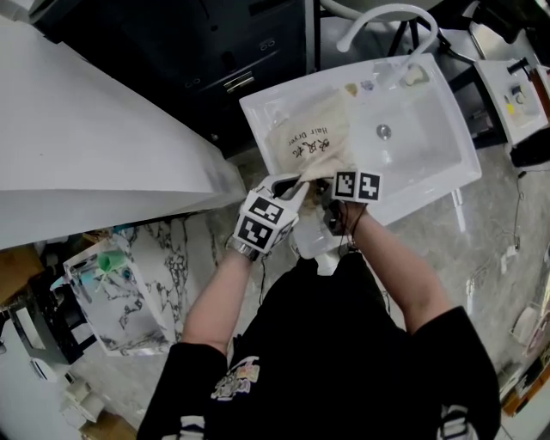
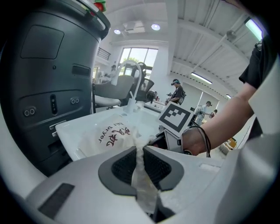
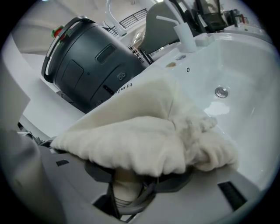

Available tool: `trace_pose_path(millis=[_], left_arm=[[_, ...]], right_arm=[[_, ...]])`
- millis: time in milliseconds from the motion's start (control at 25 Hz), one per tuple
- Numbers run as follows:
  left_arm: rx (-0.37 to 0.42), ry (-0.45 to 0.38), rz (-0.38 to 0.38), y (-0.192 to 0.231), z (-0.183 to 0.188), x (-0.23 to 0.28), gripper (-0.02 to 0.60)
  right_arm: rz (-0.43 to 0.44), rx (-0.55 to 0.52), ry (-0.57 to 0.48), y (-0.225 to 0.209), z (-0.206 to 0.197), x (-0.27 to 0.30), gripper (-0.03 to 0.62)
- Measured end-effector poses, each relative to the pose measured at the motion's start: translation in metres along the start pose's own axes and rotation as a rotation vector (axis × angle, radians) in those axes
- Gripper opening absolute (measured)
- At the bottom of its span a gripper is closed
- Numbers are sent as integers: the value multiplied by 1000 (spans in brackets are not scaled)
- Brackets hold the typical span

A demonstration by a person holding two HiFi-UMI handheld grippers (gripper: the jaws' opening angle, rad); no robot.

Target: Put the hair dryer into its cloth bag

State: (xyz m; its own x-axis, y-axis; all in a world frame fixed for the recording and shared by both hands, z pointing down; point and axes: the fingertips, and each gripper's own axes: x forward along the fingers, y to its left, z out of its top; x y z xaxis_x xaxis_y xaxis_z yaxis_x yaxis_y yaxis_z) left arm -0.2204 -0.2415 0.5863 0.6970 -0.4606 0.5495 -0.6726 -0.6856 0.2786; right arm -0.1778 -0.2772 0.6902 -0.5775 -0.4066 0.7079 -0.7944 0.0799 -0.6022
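Note:
The cream cloth bag (image 1: pixel 308 142) with dark lettering lies on the left rim of a white sink (image 1: pixel 430 159), its mouth toward me. My left gripper (image 1: pixel 295 186) is shut on a fold at the bag's edge (image 2: pixel 140 164), pinched between the dark pads (image 2: pixel 124 165). My right gripper (image 1: pixel 325 187) sits at the bag's mouth beside it. In the right gripper view the bag (image 3: pixel 140 135) drapes over the right gripper (image 3: pixel 135 177). A cream hair dryer handle (image 3: pixel 124 186) with a grey cord shows between the jaws under the cloth. The rest of the dryer is hidden.
The sink has a drain (image 1: pixel 383 131) and a white curved faucet (image 1: pixel 387 17) at the back. A dark grey machine (image 3: pixel 87 61) stands left of the sink. A white countertop (image 1: pixel 86 129) runs along the left, with marbled floor and clutter below.

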Motion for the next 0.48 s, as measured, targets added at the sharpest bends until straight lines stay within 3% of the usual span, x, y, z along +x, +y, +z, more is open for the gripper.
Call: trace_pose_path(millis=[200,480], left_arm=[[-12,6,-23,1,-3,2,41],[-41,-11,-28,3,-3,4,41]], right_arm=[[-18,12,-37,-5,3,12,224],[-45,-42,0,-7,4,21,225]])
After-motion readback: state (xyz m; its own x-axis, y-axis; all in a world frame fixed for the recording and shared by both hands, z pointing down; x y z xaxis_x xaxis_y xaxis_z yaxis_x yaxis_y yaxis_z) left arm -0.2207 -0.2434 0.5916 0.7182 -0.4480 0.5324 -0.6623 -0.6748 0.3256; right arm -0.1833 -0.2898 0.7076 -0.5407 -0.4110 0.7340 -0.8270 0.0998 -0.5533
